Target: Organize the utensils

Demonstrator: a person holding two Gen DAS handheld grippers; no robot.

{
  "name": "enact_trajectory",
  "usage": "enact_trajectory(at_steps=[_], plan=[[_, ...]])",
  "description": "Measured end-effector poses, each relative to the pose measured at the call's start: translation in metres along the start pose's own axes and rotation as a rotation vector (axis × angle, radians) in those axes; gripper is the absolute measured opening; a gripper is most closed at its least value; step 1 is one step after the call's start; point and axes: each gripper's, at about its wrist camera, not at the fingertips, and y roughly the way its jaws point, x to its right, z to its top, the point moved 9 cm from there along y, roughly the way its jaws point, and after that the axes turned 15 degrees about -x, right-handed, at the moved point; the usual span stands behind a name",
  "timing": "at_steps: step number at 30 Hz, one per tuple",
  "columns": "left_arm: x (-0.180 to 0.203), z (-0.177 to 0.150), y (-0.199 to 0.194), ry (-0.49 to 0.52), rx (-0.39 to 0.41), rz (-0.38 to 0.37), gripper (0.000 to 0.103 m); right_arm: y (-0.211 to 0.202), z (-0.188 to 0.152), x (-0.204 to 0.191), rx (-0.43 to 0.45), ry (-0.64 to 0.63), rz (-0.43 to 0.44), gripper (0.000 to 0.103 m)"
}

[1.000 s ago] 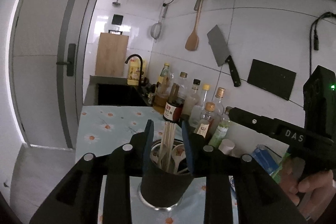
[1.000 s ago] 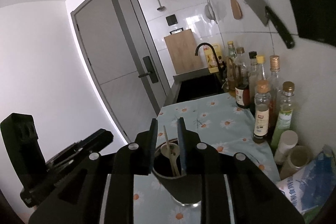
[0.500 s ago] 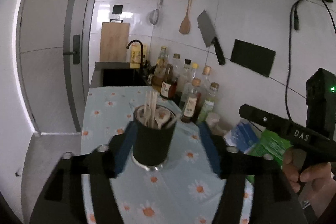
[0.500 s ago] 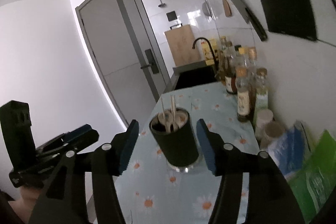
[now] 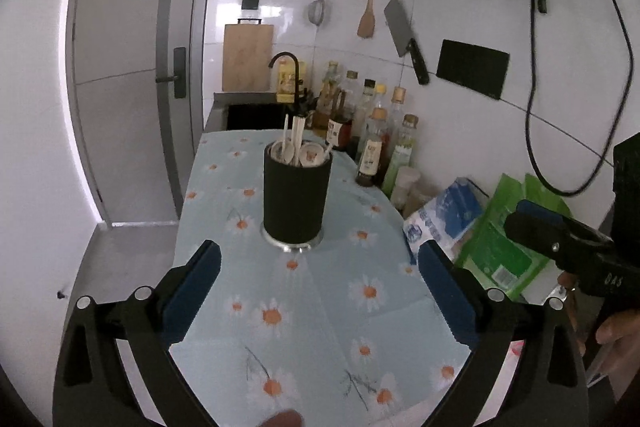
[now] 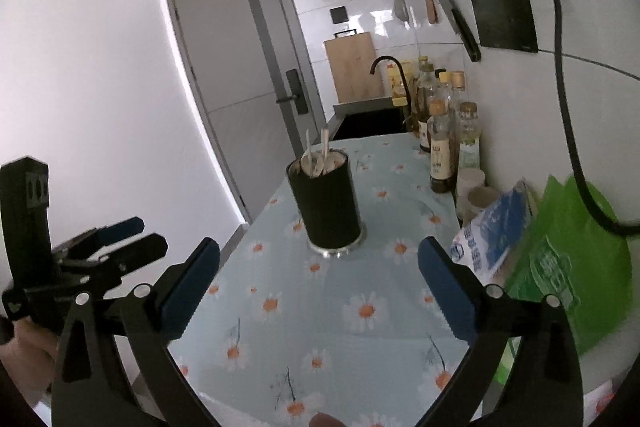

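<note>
A black cylindrical utensil holder (image 5: 297,195) stands upright near the middle of a counter covered by a pale blue daisy-print cloth (image 5: 320,307), with chopsticks (image 5: 297,137) and spoons (image 5: 310,155) poking out of its top. The left gripper (image 5: 318,301) and right gripper (image 6: 318,297) both hang back from it at the near edge, jaws spread wide and holding nothing. Sauce bottles (image 5: 374,131) line the counter's wall edge.

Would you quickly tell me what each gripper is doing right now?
Left gripper: open, holding nothing.
Right gripper: open, holding nothing.
</note>
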Motion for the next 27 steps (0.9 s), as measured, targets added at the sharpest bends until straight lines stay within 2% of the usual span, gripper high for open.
enact_trajectory(at_steps=[3,10,18,27], plan=[[0.006,-0.014,-0.005,0.006,-0.020,0.026,0.096,-0.010,-0.015,-0.004,0.007,-0.029,-0.033,0.098],[0.016,-0.039,-0.015,-0.010,-0.042,0.026,0.096,-0.020,-0.036,-0.005,-0.007,-0.009,-0.028,0.098],[0.015,-0.060,-0.013,-0.027,-0.079,0.010,0.096,-0.015,-0.054,-0.010,-0.024,-0.008,-0.042,0.098],[0.010,-0.075,-0.008,-0.020,-0.102,-0.013,0.096,-0.006,-0.069,-0.005,-0.072,0.065,-0.058,0.098]])
